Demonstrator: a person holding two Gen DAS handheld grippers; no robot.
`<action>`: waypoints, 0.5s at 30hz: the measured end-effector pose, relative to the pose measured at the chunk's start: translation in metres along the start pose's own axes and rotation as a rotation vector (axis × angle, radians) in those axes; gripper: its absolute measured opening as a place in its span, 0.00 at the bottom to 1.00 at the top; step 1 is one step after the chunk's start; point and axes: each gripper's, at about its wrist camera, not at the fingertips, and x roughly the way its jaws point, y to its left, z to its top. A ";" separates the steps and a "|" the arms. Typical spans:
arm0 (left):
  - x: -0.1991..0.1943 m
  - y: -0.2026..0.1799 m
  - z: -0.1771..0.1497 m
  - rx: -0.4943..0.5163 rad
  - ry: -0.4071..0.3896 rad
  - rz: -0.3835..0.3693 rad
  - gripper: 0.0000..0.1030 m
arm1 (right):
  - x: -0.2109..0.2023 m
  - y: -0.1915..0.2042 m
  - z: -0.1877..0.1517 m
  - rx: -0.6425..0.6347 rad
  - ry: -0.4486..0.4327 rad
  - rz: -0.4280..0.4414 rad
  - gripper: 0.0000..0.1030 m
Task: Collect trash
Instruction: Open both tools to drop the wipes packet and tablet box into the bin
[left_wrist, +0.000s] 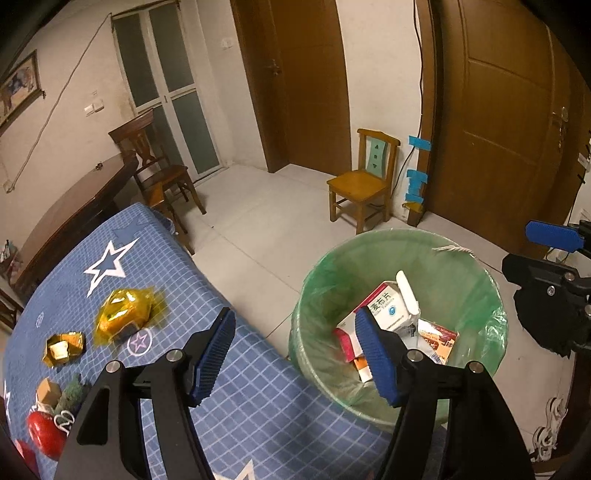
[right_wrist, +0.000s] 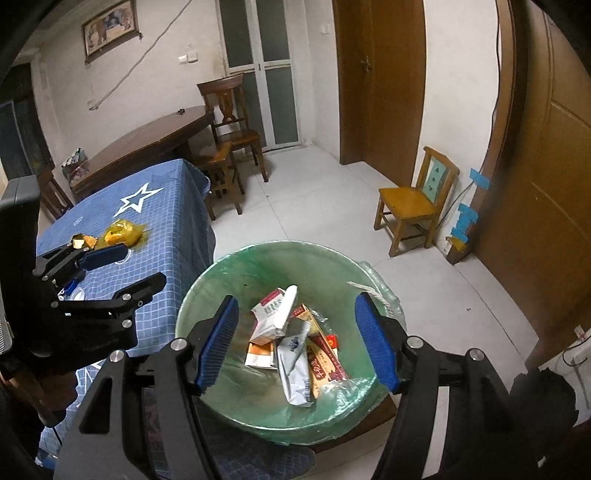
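A bin with a green liner (left_wrist: 402, 240) stands on the floor beside the blue-cloth table (left_wrist: 236, 391). Inside it lie flattened cartons (right_wrist: 271, 317), a silver pouch (right_wrist: 295, 373) and a red-brown box (right_wrist: 325, 358). On the table rest a yellow wrapper (left_wrist: 125, 314) and crumpled gold foil (left_wrist: 64, 347). My left gripper (left_wrist: 295, 358) stands open and empty over the table's edge next to the bin, and also shows in the right wrist view (right_wrist: 144, 266). My right gripper (right_wrist: 297, 343) hangs open above the bin, nothing between its pads.
A red apple-shaped object (left_wrist: 46, 432), a small cardboard box (left_wrist: 48, 391) and a green scrap (left_wrist: 74, 391) sit at the table's near left. A small wooden chair (left_wrist: 364, 181) stands by the wall, and a dark table with a chair (right_wrist: 147, 147) behind.
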 end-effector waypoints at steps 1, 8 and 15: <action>-0.003 0.004 -0.003 -0.008 -0.004 0.004 0.67 | -0.002 0.004 0.000 -0.007 -0.012 0.004 0.61; -0.039 0.035 -0.036 -0.047 -0.058 0.070 0.72 | -0.016 0.041 -0.004 -0.058 -0.141 0.073 0.61; -0.085 0.083 -0.082 -0.152 -0.088 0.111 0.74 | -0.004 0.100 -0.012 -0.130 -0.161 0.191 0.61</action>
